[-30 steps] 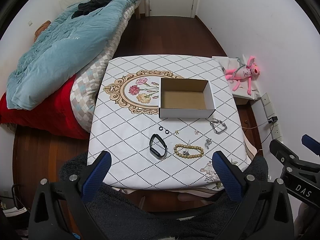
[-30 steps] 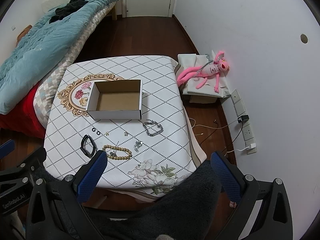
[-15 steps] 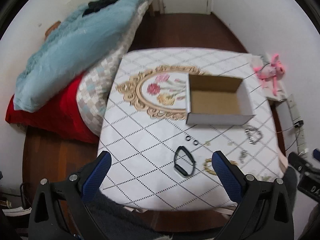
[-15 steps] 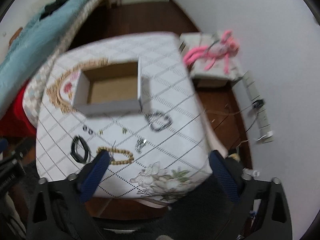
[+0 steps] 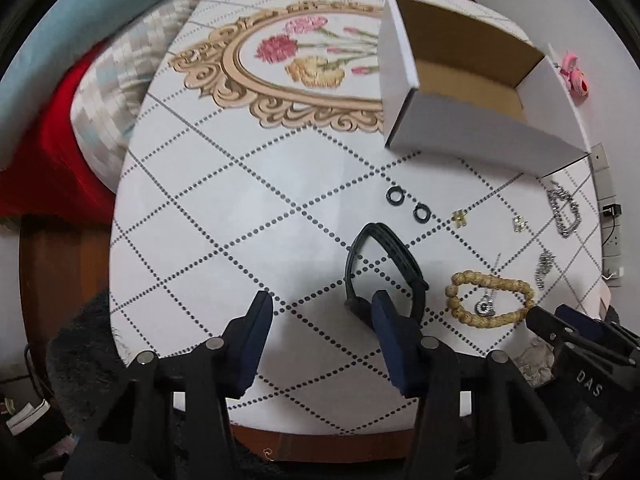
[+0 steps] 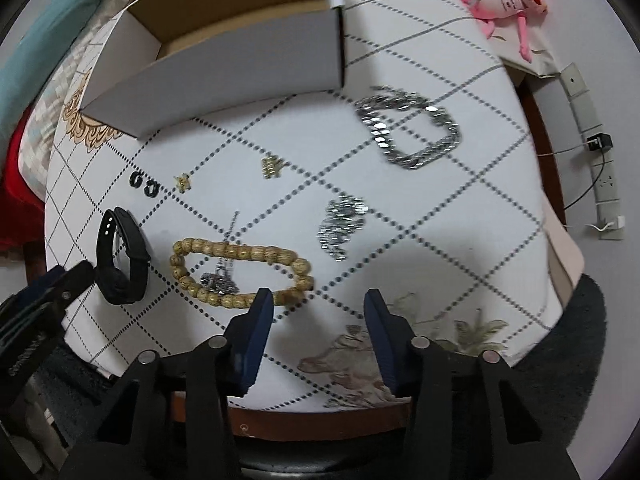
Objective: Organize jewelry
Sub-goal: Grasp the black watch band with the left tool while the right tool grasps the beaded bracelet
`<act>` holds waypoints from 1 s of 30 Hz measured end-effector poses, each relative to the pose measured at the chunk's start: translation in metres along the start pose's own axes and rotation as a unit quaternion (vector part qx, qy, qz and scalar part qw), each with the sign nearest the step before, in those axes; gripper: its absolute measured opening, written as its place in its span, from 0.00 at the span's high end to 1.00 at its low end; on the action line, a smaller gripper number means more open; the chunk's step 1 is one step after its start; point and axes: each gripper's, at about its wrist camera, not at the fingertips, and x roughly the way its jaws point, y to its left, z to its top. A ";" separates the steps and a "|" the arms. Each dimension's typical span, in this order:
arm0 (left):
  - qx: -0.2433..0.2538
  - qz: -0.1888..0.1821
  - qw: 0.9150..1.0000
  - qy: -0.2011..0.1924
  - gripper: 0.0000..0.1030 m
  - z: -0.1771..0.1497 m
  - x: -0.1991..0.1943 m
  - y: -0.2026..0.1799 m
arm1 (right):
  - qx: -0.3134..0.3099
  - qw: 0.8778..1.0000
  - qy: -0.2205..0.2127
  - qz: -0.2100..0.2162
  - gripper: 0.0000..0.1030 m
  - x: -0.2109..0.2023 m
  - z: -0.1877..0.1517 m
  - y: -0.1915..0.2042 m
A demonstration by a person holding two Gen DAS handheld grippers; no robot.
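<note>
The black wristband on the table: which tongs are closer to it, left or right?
Left. The left tongs sit right at the black wristband, one finger overlapping its near end. The right tongs are off to its side, by the wooden bead bracelet.

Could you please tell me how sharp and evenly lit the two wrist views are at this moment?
Left wrist view: mostly sharp, the black band crisp, fisheye bending the table edge. Right wrist view: slight motion blur on the silver chain and the box; a soft shadow darkens the cloth ahead of the right gripper.
</note>
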 end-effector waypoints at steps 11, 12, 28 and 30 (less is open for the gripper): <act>-0.001 -0.028 1.000 0.013 0.66 -0.005 0.020 0.000 | -0.028 0.999 -0.013 -0.028 0.81 0.016 -0.005 0.019; -0.002 -0.035 0.999 0.014 0.76 -0.006 0.022 0.001 | -0.029 0.999 -0.016 -0.032 0.91 0.016 -0.004 0.020; 0.031 -0.043 0.998 -0.038 0.91 -0.027 -0.016 0.001 | -0.017 0.994 -0.056 0.091 0.91 -0.037 -0.011 0.007; 0.035 -0.048 0.997 -0.049 0.91 -0.029 -0.028 0.001 | -0.024 0.992 -0.067 0.105 0.91 -0.055 -0.003 0.009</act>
